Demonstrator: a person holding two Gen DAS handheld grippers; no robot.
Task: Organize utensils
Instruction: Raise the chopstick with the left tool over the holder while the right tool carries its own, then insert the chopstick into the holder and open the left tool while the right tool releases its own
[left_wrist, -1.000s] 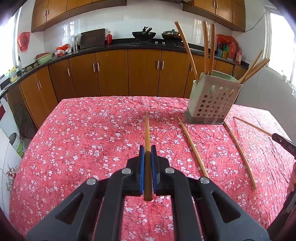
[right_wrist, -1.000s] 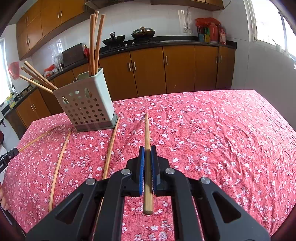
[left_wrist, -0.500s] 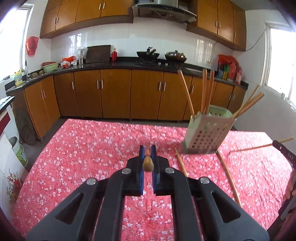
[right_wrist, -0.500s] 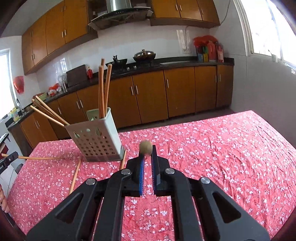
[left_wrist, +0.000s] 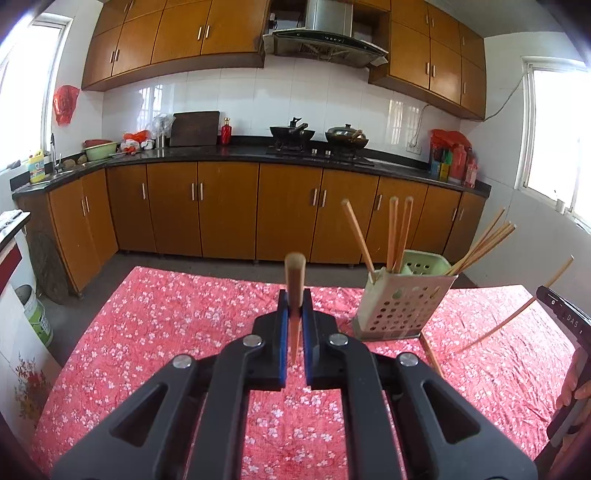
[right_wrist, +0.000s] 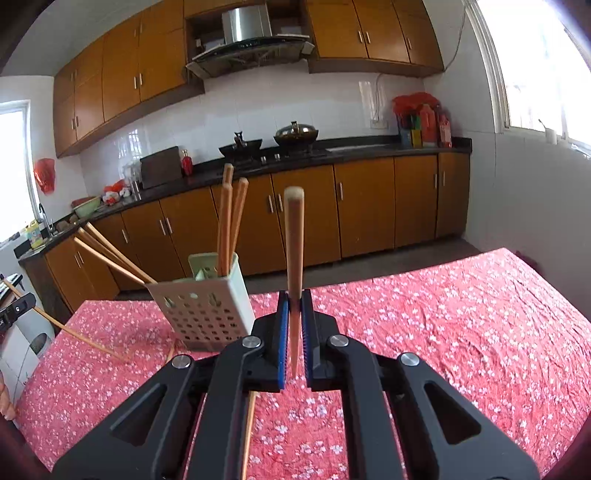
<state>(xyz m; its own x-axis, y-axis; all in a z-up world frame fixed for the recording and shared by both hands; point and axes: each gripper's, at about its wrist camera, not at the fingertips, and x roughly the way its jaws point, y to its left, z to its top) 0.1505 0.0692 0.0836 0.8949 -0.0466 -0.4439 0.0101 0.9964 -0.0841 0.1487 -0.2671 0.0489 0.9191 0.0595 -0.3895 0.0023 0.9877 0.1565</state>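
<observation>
Two chopsticks are up in the air: my left hand-held gripper (left_wrist: 294, 332) is pinching one chopstick (left_wrist: 294, 280), and my right hand-held gripper (right_wrist: 294, 332) is pinching another chopstick (right_wrist: 294, 240). Each stick is pointing forward and up. The holder (left_wrist: 400, 306) is sitting near the far edge of the surface (left_wrist: 155, 332), between my two hands. I think it is nearer my right hand. More loose sticks (right_wrist: 248, 428) are lying beside the holder.
</observation>
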